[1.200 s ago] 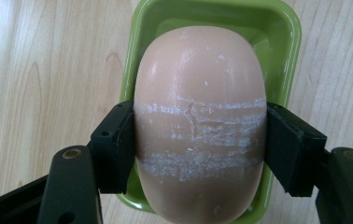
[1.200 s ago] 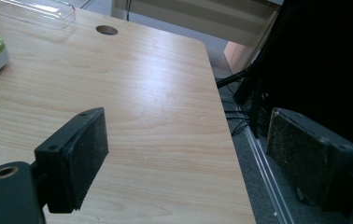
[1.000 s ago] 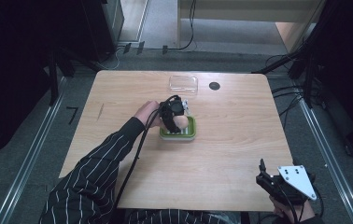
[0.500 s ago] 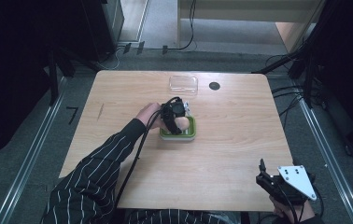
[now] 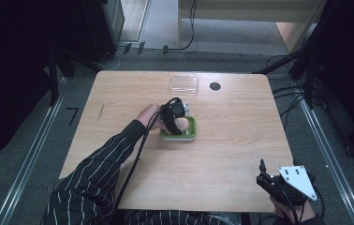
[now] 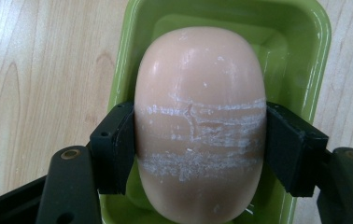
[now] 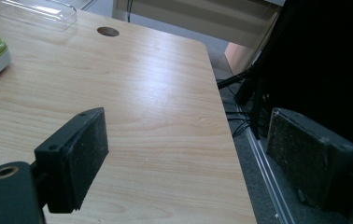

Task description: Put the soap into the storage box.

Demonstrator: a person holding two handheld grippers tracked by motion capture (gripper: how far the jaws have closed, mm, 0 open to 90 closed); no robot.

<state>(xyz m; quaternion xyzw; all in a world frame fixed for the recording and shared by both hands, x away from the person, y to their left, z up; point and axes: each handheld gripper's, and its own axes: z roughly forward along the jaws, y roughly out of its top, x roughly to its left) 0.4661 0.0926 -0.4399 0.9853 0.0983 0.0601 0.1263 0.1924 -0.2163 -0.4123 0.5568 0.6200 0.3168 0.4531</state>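
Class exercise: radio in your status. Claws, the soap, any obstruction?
Left claw shut on soap, over green dish. Right claw open, idle at table edge. Nothing in the way.

One light wooden table (image 5: 119,103) carries everything. On it stands one lime-green rectangular plastic dish (image 6: 314,60), and over that dish there is one smooth, pale peach oval bar of soap (image 6: 200,93). One clear rectangular plastic lid (image 5: 183,84) lies near the far edge, with one small round dark hole (image 5: 215,86) in the tabletop just beside it. Two black two-jaw grippers are in use: one left gripper (image 6: 198,144) and one right gripper (image 7: 184,154). One person is present, in one dark pinstriped sleeve (image 5: 95,173).
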